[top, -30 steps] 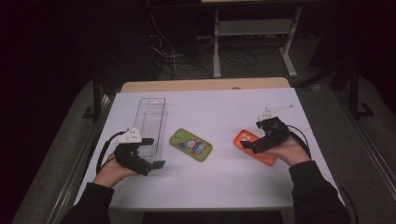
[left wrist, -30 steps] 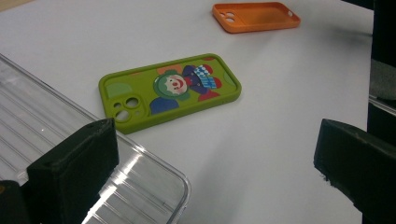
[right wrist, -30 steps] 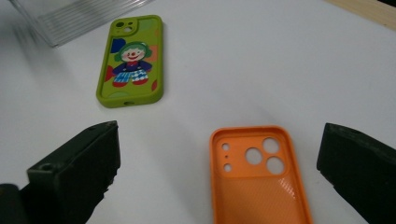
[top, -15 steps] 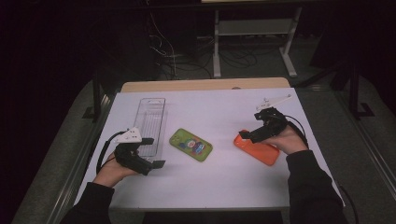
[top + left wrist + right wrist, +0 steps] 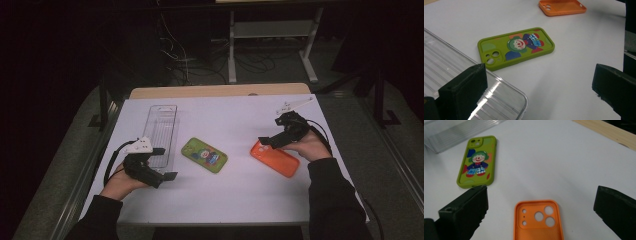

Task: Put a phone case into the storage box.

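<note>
An orange phone case (image 5: 276,159) lies hollow side up at the right of the white table, camera holes toward my right gripper (image 5: 270,135). That gripper hovers open just behind it, and the orange case (image 5: 538,225) sits low between its wide jaws (image 5: 541,195). A green phone case with a clown picture (image 5: 204,155) lies mid-table. My left gripper (image 5: 167,163) is open at the front left with nothing between its jaws (image 5: 539,95). The green case (image 5: 516,47) lies ahead of it, and the orange case (image 5: 562,7) farther off.
A clear ribbed plastic tray (image 5: 162,131) lies at the left, its near corner (image 5: 506,100) just under my left gripper. A white bracket (image 5: 294,104) lies at the back right. A wooden strip (image 5: 220,91) runs along the table's far edge.
My right gripper has drawn back from above the orange case toward the far right, so more of the case shows. The left gripper and both cases have stayed put.
</note>
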